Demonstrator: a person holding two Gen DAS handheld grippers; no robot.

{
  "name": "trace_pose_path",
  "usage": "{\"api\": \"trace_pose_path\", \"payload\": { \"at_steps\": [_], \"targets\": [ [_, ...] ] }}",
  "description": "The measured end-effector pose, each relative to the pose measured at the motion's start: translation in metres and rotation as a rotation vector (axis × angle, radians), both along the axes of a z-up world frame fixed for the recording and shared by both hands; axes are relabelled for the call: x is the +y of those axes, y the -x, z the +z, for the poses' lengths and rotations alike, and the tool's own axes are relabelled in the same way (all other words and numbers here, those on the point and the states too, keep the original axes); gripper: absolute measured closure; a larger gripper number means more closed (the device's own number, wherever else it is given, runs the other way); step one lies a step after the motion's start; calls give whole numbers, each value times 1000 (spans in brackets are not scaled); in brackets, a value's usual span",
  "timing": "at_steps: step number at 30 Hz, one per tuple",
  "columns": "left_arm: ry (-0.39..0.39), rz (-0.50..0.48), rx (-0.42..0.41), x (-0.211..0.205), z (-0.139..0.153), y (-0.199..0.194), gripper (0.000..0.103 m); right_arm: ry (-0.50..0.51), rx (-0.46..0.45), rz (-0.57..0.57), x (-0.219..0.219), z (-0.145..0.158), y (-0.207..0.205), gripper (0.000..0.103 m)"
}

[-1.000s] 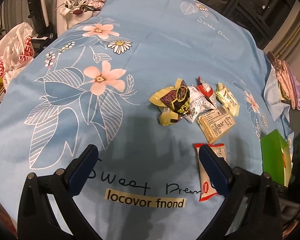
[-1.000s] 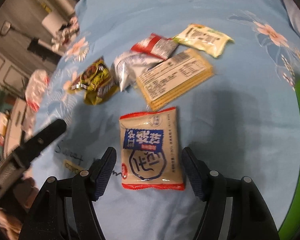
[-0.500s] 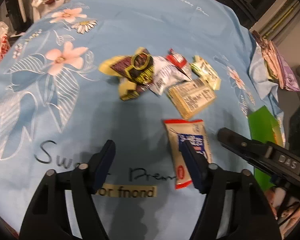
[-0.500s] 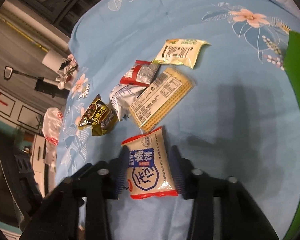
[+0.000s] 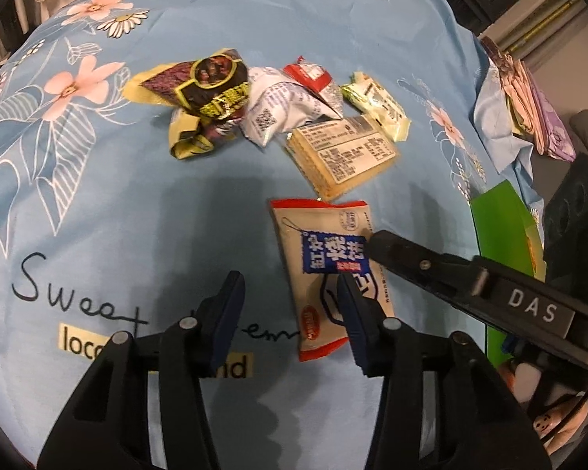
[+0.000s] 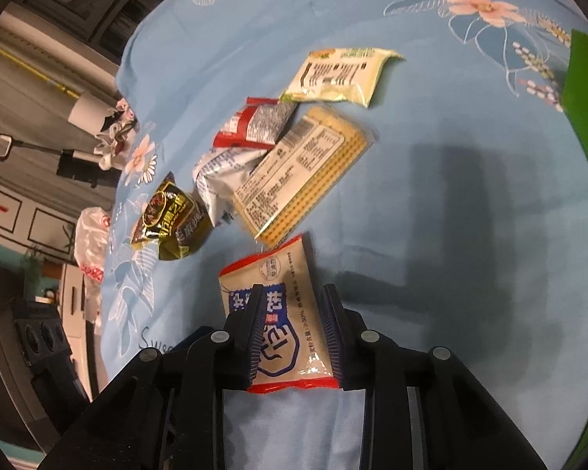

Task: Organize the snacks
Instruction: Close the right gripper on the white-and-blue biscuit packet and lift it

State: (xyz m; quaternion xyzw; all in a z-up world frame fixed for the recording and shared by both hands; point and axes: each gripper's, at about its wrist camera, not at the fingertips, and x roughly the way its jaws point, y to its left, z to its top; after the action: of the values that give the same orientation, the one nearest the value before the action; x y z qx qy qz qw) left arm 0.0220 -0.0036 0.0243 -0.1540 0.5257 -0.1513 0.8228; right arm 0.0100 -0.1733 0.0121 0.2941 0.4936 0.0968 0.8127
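Snacks are lying scattered on a light blue flowered cloth [image 5: 254, 11] covering the counter. The nearest one, a beige packet [image 6: 284, 313] with red sealed ends and a blue label block printed in white characters, is sitting flat between the fingers of the right gripper [image 6: 292, 327], whose jaws have just been closing and are now pinching the packet by its long sides. In the left wrist view the same packet [image 5: 333, 258] is showing beside the right finger of the left gripper [image 5: 290, 317], whose jaws have just been closing too and are standing partly spread over bare cloth with nothing between them. Farther off, a flat yellow cracker pack [image 6: 302, 172] with a white label is lying just beyond the beige packet, with a crumpled white and blue bag [image 6: 219, 172], a red and silver sachet [image 6: 254, 127], a pale green packet [image 6: 337, 76] and a dark yellow-edged wrapper [image 6: 168, 219] clustered around it. A green box [image 6: 586, 90] is showing at the right edge.
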Motion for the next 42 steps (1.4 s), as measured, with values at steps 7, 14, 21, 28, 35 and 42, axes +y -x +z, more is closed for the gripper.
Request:
{"api": "trace_pose_path", "payload": {
  "at_steps": [7,14,21,28,35,42],
  "targets": [
    [8,-23,-10,-8,-1,2,55,-44,28,17,3,-6,-1,71],
    [7,-42,-13,-18,-1,3,55,-34,29,36,8,-5,0,71],
    [12,-44,-56,-18,8,7,55,-41,0,33,7,2,3,71],
    [40,-77,-142,-21,24,16,56,-71,-94,54,10,24,12,71],
    [12,-102,-169,-30,26,17,57,-50,-95,71,13,27,12,71],
    [-51,-33,-101,-12,16,6,41,-82,-13,10,0,12,6,71]
  ]
}}
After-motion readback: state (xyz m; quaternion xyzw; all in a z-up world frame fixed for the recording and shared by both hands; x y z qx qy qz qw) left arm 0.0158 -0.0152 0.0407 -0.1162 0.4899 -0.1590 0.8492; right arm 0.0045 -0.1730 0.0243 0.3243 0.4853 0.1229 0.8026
